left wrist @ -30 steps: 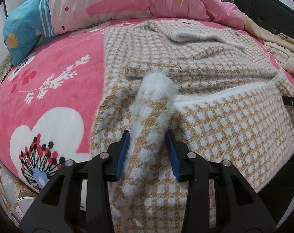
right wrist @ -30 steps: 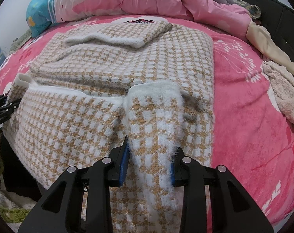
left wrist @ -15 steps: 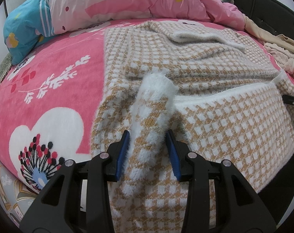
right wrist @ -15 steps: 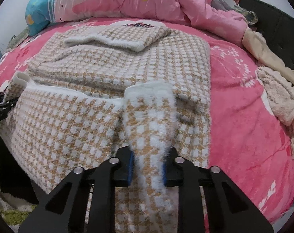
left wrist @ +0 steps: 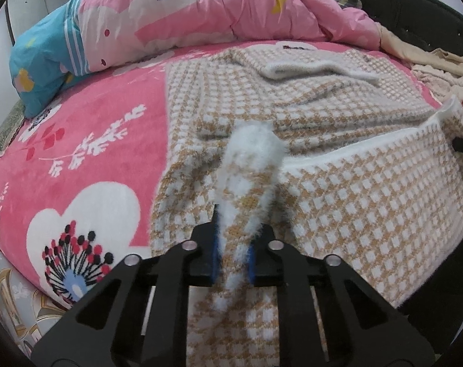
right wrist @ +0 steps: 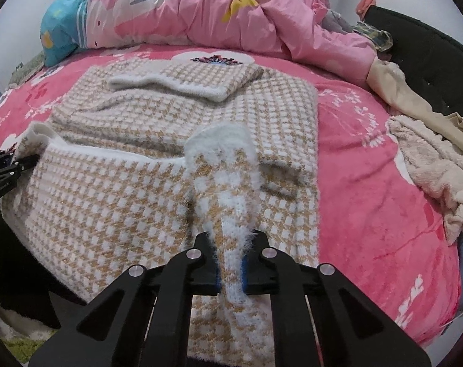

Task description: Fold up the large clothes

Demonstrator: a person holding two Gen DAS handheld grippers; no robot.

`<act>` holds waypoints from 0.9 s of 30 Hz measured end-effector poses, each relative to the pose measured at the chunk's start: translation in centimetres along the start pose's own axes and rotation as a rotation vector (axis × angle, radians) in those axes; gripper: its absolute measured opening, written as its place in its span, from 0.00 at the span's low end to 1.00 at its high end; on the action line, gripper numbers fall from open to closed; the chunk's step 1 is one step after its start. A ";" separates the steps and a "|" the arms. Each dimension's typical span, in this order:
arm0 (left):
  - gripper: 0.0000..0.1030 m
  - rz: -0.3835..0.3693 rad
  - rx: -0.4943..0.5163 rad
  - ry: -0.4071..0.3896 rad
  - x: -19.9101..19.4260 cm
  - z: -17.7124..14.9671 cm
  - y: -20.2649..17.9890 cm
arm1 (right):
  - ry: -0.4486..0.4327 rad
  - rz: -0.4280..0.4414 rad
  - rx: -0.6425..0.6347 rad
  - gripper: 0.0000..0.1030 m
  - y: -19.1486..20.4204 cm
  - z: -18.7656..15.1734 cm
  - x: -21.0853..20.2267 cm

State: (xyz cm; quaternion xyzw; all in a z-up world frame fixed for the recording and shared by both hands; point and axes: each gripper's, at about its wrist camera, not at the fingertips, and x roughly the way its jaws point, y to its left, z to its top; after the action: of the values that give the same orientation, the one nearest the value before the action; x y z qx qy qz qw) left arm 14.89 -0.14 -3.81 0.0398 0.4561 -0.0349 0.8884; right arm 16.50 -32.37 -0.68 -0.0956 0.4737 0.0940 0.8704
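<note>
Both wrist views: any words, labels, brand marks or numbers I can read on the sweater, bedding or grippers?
None can be read.
Checked sweater: no tag or label shows.
Pink blanket: flower and heart prints only.
Duvet: cartoon prints, no lettering.
Left gripper and right gripper: no markings show.

A bed fills the room's middle, spread with a pink blanket (left wrist: 87, 140) patterned in white flowers. Behind the blanket lies a heaped pink quilt (right wrist: 231, 18) – one end turquoise – and to its right a dark padded headboard (right wrist: 430, 52). Pale walls rise beyond (evenly lit).
</note>
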 end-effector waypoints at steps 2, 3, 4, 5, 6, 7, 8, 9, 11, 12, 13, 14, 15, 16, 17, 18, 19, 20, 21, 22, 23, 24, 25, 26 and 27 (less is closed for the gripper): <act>0.10 0.000 -0.002 -0.017 -0.8 -0.1 0.1 | -0.011 -0.004 0.001 0.08 0.5 -0.4 -1.0; 0.10 0.000 -0.001 -0.025 -1.1 -0.1 0.2 | -0.016 -0.005 0.002 0.08 0.6 -0.4 -1.2; 0.10 0.000 0.001 -0.031 -1.3 0.0 0.0 | -0.020 -0.006 0.003 0.08 0.9 -0.6 -1.5; 0.09 0.001 0.002 -0.039 -1.7 0.0 0.0 | -0.026 -0.008 0.004 0.08 1.0 -0.7 -1.8; 0.09 0.000 0.003 -0.049 -2.0 -0.1 0.1 | -0.034 -0.009 0.006 0.08 1.1 -0.8 -2.1; 0.09 -0.002 0.002 -0.064 -2.5 -0.2 0.0 | -0.040 -0.011 0.007 0.08 1.2 -0.8 -2.4; 0.08 -0.005 0.000 -0.078 -3.0 -0.2 -0.1 | -0.050 -0.015 0.009 0.08 1.2 -1.0 -2.8; 0.08 -0.012 0.000 -0.103 -3.7 -0.4 -0.2 | -0.061 -0.020 0.011 0.08 1.2 -1.1 -3.3; 0.07 -0.025 0.003 -0.149 -5.0 -0.7 -0.3 | -0.087 -0.024 0.020 0.08 1.3 -1.5 -4.4; 0.07 -0.027 0.009 -0.169 -5.6 -0.8 -0.4 | -0.100 -0.023 0.027 0.08 1.3 -1.7 -4.9; 0.07 -0.024 0.017 -0.187 -6.2 -0.9 -0.6 | -0.116 -0.022 0.036 0.08 1.2 -1.9 -5.6; 0.07 -0.020 0.025 -0.210 -7.1 -1.0 -0.8 | -0.133 -0.020 0.047 0.08 1.1 -2.1 -6.2; 0.07 -0.021 0.031 -0.231 -7.9 -1.0 -0.9 | -0.145 -0.017 0.054 0.08 1.0 -2.2 -6.6; 0.07 -0.021 0.033 -0.250 -8.6 -1.0 -0.9 | -0.160 -0.012 0.065 0.08 0.8 -2.4 -7.2; 0.07 -0.019 0.034 -0.262 -9.2 -0.9 -0.9 | -0.170 -0.008 0.072 0.08 0.6 -2.4 -7.6; 0.07 -0.016 0.034 -0.278 -9.8 -0.8 -0.9 | -0.185 -0.003 0.082 0.08 0.4 -2.5 -8.1; 0.07 -0.016 0.033 -0.295 -10.5 -0.6 -0.9 | -0.195 0.002 0.087 0.08 0.2 -2.4 -8.4; 0.07 -0.017 0.031 -0.307 -10.9 -0.4 -1.0 | -0.205 0.007 0.091 0.08 0.0 -2.3 -8.8; 0.07 -0.019 0.030 -0.320 -11.4 -0.2 -1.0 | -0.216 0.010 0.094 0.08 -0.2 -2.0 -9.2; 0.07 -0.022 0.030 -0.339 -12.0 0.2 -0.9 | -0.226 0.010 0.093 0.07 -0.3 -1.8 -9.5; 0.07 -0.023 0.030 -0.351 -12.4 0.4 -1.0 | -0.234 0.007 0.092 0.08 -0.4 -1.5 -9.6; 0.07 -0.023 0.031 -0.367 -12.8 0.8 -1.0 | -0.245 0.003 0.090 0.08 -0.5 -1.0 -9.9; 0.07 -0.022 0.034 -0.377 -13.0 1.1 -1.0 | -0.258 0.002 0.089 0.07 -0.7 -0.6 -10.2; 0.07 -0.022 0.040 -0.394 -13.3 1.8 -0.8 | -0.267 0.001 0.087 0.07 -0.9 -0.2 -10.4; 0.07 -0.021 0.043 -0.405 -13.5 2.3 -0.8 | -0.282 -0.004 0.083 0.07 -1.1 0.5 -10.5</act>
State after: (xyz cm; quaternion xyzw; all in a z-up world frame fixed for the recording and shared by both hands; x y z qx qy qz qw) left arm 8.80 -0.82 8.44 0.0463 0.2678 -0.0611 0.9604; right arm 11.59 -34.04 8.56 -0.0462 0.3498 0.0853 0.9318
